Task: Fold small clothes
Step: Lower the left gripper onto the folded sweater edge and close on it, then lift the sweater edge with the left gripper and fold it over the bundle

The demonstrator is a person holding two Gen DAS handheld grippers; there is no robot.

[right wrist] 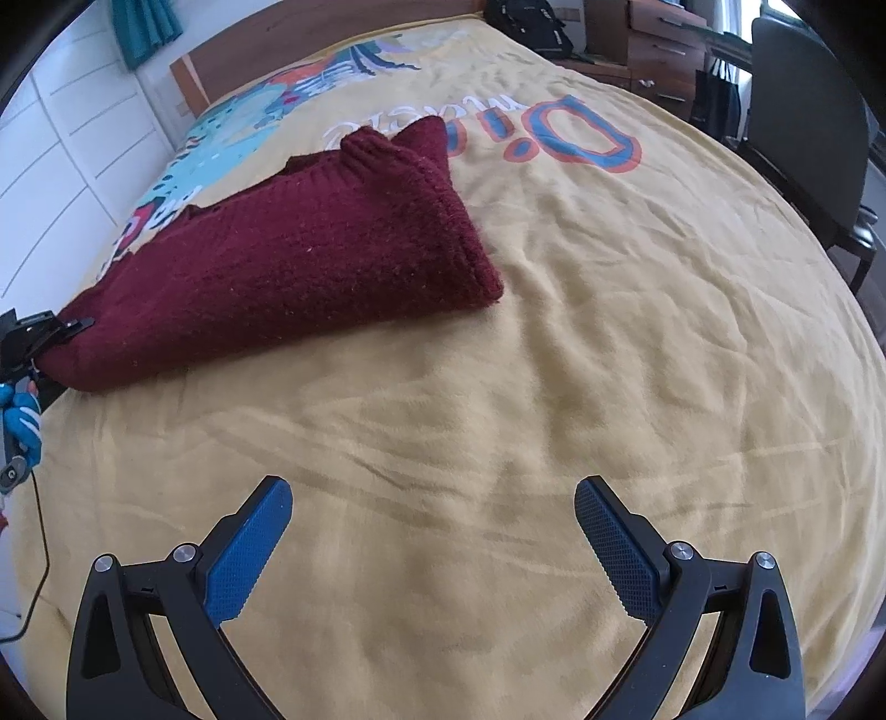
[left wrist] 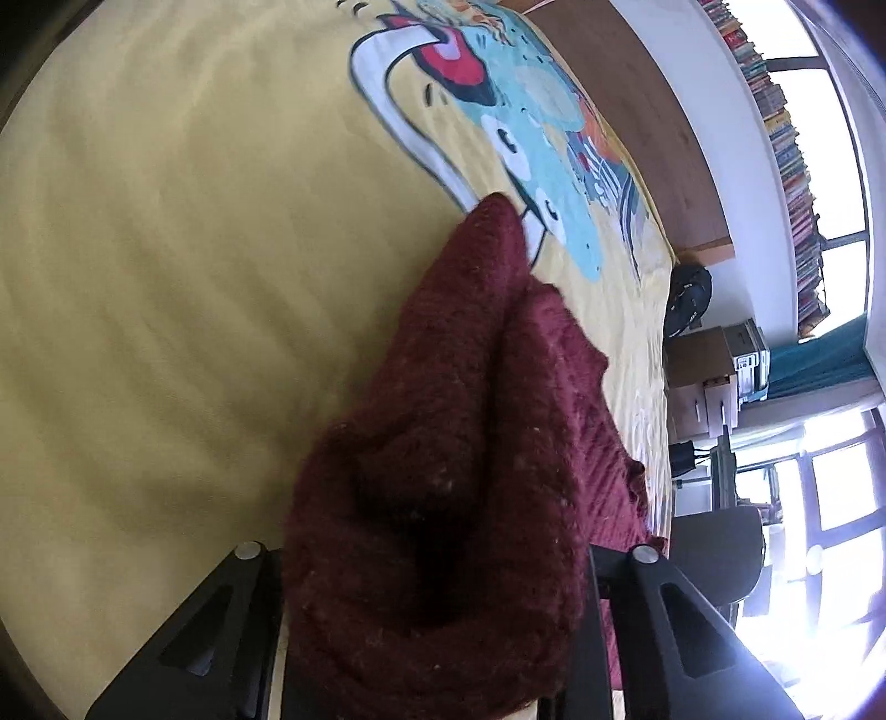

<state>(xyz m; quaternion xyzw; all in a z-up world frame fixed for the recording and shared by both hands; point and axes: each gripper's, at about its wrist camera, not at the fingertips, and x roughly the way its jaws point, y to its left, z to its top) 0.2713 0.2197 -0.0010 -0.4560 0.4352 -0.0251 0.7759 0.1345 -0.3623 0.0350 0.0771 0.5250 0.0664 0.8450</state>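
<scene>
A dark red knitted sweater [right wrist: 288, 260] lies partly folded on the yellow bedspread [right wrist: 554, 360]. My left gripper [right wrist: 52, 338] is shut on one end of it at the left edge of the right wrist view and lifts that end a little. In the left wrist view the sweater [left wrist: 443, 471] fills the space between the black fingers [left wrist: 664, 620] and hides the fingertips. My right gripper [right wrist: 432, 531] is open and empty, with blue pads [right wrist: 249, 548], over bare bedspread in front of the sweater.
The bedspread carries a colourful cartoon print [right wrist: 266, 111] and letters [right wrist: 576, 138]. A wooden headboard [right wrist: 277, 50], white cupboards [right wrist: 72, 138], a black bag [right wrist: 526, 22], wooden drawers [right wrist: 659, 50] and a dark chair [right wrist: 808, 138] stand around the bed.
</scene>
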